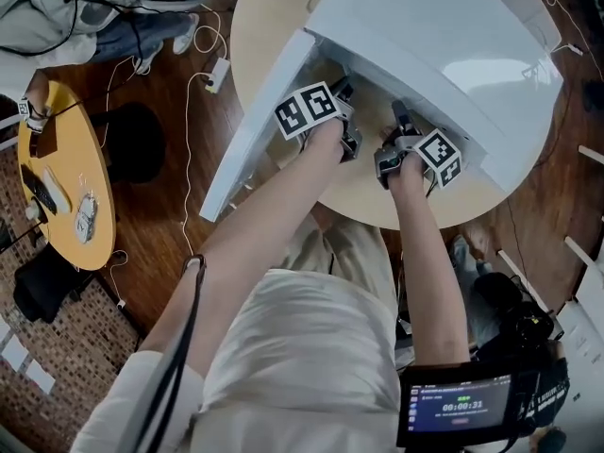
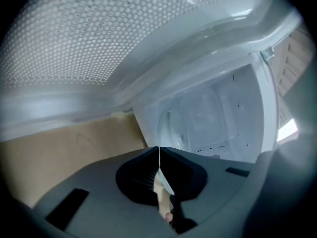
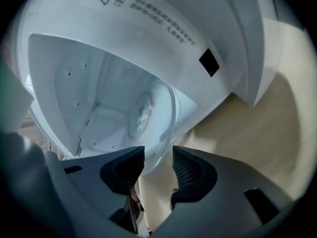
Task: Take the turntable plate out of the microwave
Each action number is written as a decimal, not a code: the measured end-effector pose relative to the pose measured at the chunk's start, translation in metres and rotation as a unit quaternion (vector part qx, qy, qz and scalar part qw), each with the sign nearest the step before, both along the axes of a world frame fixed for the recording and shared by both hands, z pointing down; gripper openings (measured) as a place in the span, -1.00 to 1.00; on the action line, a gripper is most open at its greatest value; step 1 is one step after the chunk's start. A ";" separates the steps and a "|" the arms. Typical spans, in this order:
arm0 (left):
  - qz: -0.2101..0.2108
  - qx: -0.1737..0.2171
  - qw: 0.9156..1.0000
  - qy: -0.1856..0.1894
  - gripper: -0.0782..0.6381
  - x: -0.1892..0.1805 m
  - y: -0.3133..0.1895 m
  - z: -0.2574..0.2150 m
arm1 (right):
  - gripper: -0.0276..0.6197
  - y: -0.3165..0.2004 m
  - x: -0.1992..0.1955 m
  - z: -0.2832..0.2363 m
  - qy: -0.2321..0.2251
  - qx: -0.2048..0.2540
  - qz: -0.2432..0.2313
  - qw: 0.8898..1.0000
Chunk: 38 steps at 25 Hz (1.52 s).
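Closest to the head camera, wears a pale top and carries a small dark screen (image 1: 458, 406) at the right hip. Stretches both bare forearms forward over a round pale-wood counter (image 1: 274, 8) to a white microwave (image 1: 453, 45), with its door (image 1: 257, 135) swung wide to the left. Holds a tool in each hand, each topped by a cube of square markers, both pushed in at the open mouth under the top edge.

Presses the left claw (image 2: 159, 151) together on the thin near rim of the turntable plate (image 2: 171, 128). Leaves only a hairline seam between the dark ribbed jaws, with a sliver of clear glass curving out below them. Looks past them into the white cavity, under the dotted mesh (image 2: 99, 33) of the door, with bare counter at the left.

Holds the right claw (image 3: 158, 157) spread, with the plate's rim dipping into the gap. Appears to touch neither pad there, though cannot be judged for certain.

Sits inside the cavity as a round disc of clear glass, near edge out at the mouth, with the left claw on its left part and the right claw at its right.

Shows a dark wooden floor (image 1: 170, 206) beside the counter, with white cables (image 1: 203, 74) trailing across it.
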<state>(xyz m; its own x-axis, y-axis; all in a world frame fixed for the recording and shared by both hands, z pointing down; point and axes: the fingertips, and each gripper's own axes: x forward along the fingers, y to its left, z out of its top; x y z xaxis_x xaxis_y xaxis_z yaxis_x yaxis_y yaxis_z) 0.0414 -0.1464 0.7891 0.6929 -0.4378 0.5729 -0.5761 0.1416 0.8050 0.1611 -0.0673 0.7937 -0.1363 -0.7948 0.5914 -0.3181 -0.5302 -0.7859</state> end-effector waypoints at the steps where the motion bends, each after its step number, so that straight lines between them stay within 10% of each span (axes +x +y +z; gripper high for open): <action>1: 0.002 -0.001 1.000 0.000 -0.73 -0.001 0.003 0.001 | -0.43 0.000 0.002 0.002 -0.006 -0.001 0.005 1.000; 38: 0.029 -0.005 0.999 0.022 -0.74 -0.018 0.035 -0.016 | -0.80 0.013 0.010 -0.002 -0.139 0.152 0.115 0.972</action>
